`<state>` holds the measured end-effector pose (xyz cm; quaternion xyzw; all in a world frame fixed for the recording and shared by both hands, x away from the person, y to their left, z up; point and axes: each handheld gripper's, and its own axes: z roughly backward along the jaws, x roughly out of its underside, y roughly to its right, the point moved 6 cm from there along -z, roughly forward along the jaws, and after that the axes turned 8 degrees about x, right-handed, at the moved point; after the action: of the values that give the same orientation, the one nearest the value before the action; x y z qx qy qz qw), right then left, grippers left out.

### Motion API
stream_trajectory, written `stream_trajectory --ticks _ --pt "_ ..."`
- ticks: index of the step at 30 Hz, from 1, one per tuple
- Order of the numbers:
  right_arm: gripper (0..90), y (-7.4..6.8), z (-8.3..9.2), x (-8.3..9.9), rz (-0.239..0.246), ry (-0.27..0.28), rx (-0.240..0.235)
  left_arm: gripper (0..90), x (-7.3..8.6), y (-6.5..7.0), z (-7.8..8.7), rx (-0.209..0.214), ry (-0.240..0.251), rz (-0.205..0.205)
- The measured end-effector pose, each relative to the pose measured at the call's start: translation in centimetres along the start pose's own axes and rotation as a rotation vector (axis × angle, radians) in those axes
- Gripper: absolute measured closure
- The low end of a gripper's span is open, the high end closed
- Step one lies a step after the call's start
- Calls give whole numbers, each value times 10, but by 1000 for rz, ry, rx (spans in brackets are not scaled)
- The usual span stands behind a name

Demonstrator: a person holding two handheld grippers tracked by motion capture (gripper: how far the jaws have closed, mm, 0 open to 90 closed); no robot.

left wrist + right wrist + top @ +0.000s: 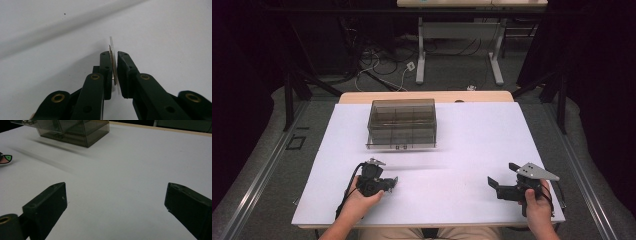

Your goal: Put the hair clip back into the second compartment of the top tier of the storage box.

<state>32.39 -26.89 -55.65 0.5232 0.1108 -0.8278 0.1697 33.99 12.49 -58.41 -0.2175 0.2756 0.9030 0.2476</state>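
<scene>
A: Left tongs [114,56] clenched on a thin clear plate [111,46], held edge-up just above the white worktop [472,145].

B: Likely edge-up so it can slot into the smoky compartment box [402,123] at the far side. Right tongs [116,195]?

A: Released, jaws wide, nothing between them, apparently waiting to assist.

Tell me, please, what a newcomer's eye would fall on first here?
The smoky clear box at the far middle of the white table stands out first. Near the front edge, the left gripper is shut on a thin clear piece, while the right gripper stands open over bare table.
</scene>
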Motion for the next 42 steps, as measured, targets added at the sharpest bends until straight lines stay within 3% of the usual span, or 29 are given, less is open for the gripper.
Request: stream_trajectory --ticks 17,36,42 --pt "40 0 0 0 -1 -1 -1 826 -4 -3 9 -13 53 10" --pt "40 0 0 0 3 0 -2 827 -10 -6 21 -15 168 83" --pt "40 0 0 0 0 1 -2 827 -10 -8 25 -10 177 100"
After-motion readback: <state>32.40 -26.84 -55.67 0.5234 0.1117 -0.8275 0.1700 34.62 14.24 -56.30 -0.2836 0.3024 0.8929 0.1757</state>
